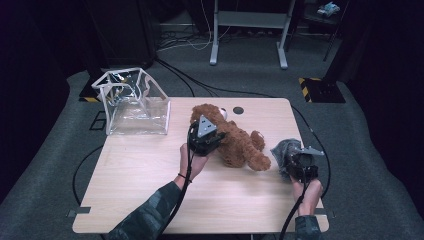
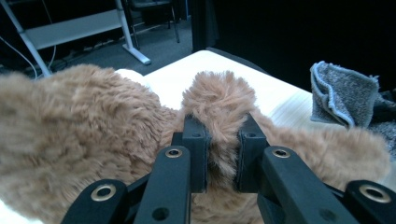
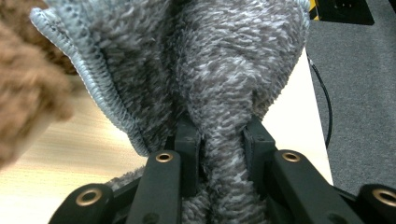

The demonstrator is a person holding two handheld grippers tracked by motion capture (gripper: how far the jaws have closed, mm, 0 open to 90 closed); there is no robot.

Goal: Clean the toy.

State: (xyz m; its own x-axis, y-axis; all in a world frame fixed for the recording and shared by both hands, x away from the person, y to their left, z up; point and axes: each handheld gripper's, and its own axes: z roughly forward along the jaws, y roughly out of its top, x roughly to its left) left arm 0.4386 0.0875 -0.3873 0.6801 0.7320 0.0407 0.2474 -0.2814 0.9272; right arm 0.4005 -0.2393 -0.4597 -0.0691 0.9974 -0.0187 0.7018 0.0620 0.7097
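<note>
Pinching a limb of the brown teddy bear (image 2: 84, 121), the left gripper (image 2: 223, 154) fingers clench mid-counter; the right gripper (image 3: 223, 158) fingers clamp the grey towel (image 3: 224, 70) near the right edge.

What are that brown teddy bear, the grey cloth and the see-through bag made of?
Brown teddy bear: plush, judging by its long, fuzzy, matte pile. Grey cloth: looks like terry or microfibre, with a looped nap and stitched pale-blue edge. See-through bag: probably glossy clear plastic film with white trim.

The left tool (image 1: 204, 136) is held by the left hand (image 1: 192, 161), its jaws pinched nearly together. The right tool (image 1: 299, 162) sits low in the right hand (image 1: 309, 192), jaws also clamped narrow.
</note>
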